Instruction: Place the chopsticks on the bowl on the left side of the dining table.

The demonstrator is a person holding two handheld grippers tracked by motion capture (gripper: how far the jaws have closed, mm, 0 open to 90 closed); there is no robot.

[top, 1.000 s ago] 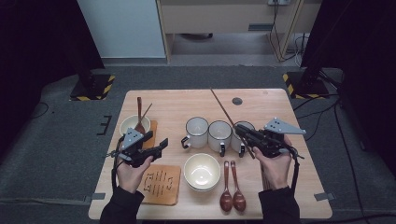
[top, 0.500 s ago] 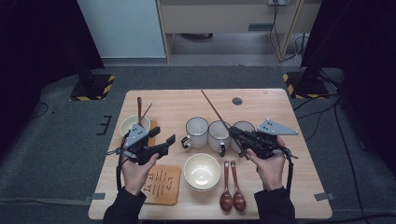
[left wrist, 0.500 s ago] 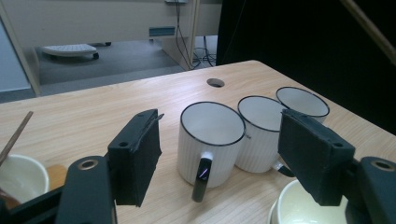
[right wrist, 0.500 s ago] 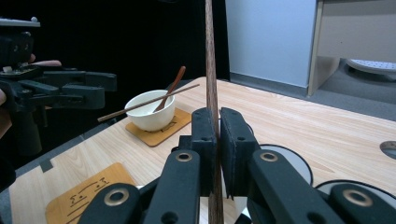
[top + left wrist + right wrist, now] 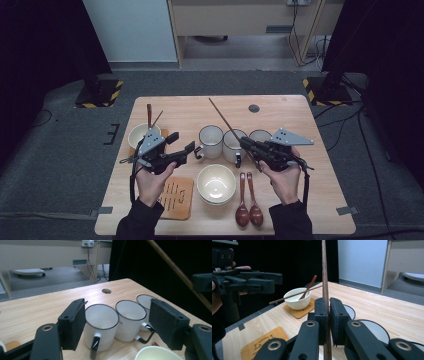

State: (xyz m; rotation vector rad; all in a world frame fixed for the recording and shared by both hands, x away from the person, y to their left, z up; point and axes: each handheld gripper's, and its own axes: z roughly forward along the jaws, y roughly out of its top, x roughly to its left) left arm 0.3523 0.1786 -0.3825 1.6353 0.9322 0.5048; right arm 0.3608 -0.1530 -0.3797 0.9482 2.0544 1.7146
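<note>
Overhead, a person's two hands hold tools above a wooden bench (image 5: 300, 120). The right gripper (image 5: 246, 142) is clamped on one long chopstick (image 5: 225, 120), which slants away from it toward the bench's far side. The left gripper (image 5: 181, 143) hovers with its jaws spread and nothing between them, just beside the first of three white mugs (image 5: 211, 141). Behind the left gripper sits a small bowl (image 5: 141, 135) on a coaster, already holding a spoon and a second chopstick. Nearer the person lie a larger bowl (image 5: 216, 183), two wooden spoons (image 5: 248, 205) and a bare coaster (image 5: 176, 196).

From the left gripper view, the black pads (image 5: 75, 322) stand apart, framing the row of mugs (image 5: 101, 325) ahead; the held chopstick (image 5: 175, 267) crosses the upper right corner.

From the right gripper view, the jaws press together on the chopstick (image 5: 324, 277), which rises straight up between them. Beyond it, the small bowl (image 5: 297, 298) shows its spoon (image 5: 308, 288) and resting chopstick (image 5: 294, 295).

One place setting appears partly laid; judging by the layout, the gripped chopstick has yet to be set down, and the larger bowl, spoons and mugs remain unplaced.
</note>
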